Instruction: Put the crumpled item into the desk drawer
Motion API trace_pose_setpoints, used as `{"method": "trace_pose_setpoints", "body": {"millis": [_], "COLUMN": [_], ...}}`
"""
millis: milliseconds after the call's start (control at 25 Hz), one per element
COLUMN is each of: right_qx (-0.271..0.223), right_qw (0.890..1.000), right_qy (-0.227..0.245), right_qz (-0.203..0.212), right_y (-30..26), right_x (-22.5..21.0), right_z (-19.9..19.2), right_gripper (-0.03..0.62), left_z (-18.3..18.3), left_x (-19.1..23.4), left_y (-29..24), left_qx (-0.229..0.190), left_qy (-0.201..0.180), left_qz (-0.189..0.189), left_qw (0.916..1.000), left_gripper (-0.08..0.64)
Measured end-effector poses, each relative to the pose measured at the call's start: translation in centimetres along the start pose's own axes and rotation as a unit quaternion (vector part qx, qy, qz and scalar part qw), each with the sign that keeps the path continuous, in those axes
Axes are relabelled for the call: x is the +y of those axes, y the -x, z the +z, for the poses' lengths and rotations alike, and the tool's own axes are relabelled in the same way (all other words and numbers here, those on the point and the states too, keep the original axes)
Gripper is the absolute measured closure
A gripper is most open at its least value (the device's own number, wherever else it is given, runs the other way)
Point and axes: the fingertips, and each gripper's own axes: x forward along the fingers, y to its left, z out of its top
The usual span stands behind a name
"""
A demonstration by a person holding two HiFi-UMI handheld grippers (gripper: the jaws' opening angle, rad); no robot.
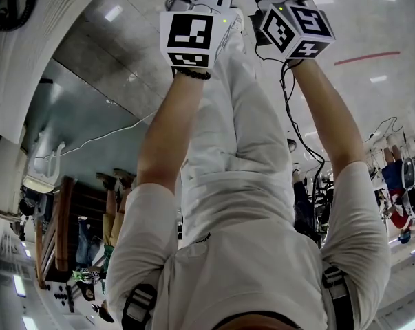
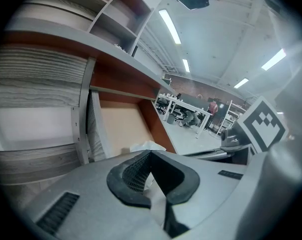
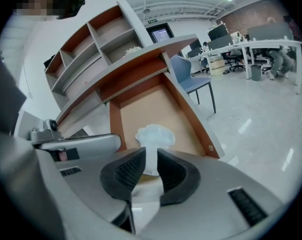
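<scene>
Head view: two bare forearms reach up to the left marker cube (image 1: 191, 38) and the right marker cube (image 1: 298, 27), with the jaws out of frame.

Left gripper view: the left gripper (image 2: 149, 155) has its jaws closed tip to tip. The white crumpled item (image 2: 146, 146) shows just beyond them, over the open desk drawer (image 2: 121, 129).

Right gripper view: the right gripper (image 3: 149, 156) pinches the crumpled item by its narrow stem. The item's flared top hangs above the drawer's tan floor.

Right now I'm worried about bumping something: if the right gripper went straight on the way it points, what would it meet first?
Likely the tan floor of the open desk drawer: the right gripper, pinching the crumpled white item, points into it, nothing else visibly between. Depth is unclear.
</scene>
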Motion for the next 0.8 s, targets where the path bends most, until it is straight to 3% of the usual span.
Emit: {"method": "trace_pose_setpoints", "body": {"millis": [160, 440, 800], "right_qx": [-0.029, -0.049, -0.059], "right_qw": [0.999, 0.998, 0.998], "right_qy": [0.004, -0.02, -0.031], "right_qz": [-0.019, -0.032, -0.021], "right_y": [0.8, 2.9, 7.2], "right_x": [-0.7, -1.4, 0.6], "right_z": [1.2, 2.4, 5.3], "right_gripper": [0.589, 0.594, 0.595], "left_z": [0.1, 0.6, 3.9], "left_x": [0.0, -1.0, -1.8], "left_y": [-0.3, 0.1, 3.0], "left_qx": [0.001, 0.003, -0.003], "left_qy": [0.001, -0.003, -0.02], "left_qz": [-0.002, -0.004, -0.003], "left_qw": [1.0, 1.0, 0.9998], "left_gripper": [0.558, 0.558, 0.558]}}
